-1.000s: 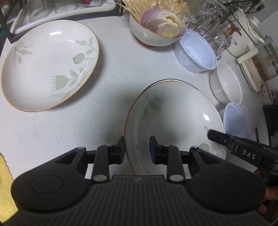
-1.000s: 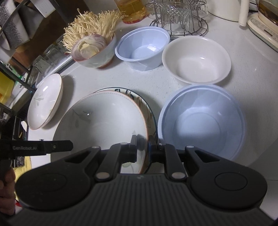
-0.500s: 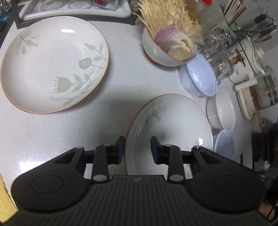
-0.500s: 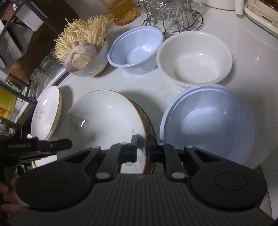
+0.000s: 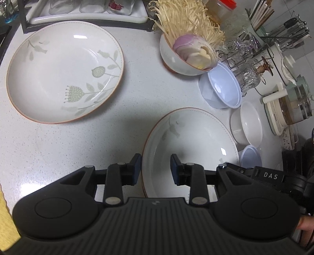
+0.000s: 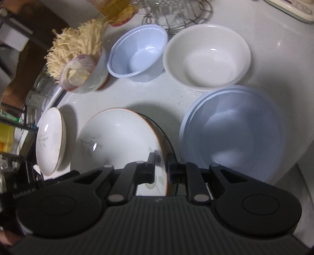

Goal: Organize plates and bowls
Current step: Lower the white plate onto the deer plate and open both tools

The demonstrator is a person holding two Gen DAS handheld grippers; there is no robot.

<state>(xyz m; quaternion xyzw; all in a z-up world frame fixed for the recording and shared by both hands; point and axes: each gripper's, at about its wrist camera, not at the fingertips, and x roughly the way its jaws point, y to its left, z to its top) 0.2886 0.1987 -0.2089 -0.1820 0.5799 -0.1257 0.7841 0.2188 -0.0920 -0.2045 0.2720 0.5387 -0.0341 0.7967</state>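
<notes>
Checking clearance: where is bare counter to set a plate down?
Bare counter lies in front of the left plate, left of the near plate. A narrower strip runs between them. The right side is crowded with bowls and glasses.

A white speckled countertop (image 5: 137, 94) carries everything. Toward its far left edge lies a floral plate (image 5: 64, 72) with a brown rim, just in front of a white tray (image 5: 88, 18). At the back stands a bowl of enoki and sliced onion (image 6: 84, 74), then a small pale-blue bowl (image 6: 137, 55) and a white bowl (image 6: 207, 56) — close together in a row. Nearer the front edge sit a dark-rimmed plate (image 6: 166, 137) and, just beside it, a large pale-blue bowl (image 6: 235, 129). A wire glass rack (image 6: 176, 13) stands behind the bowls.
</notes>
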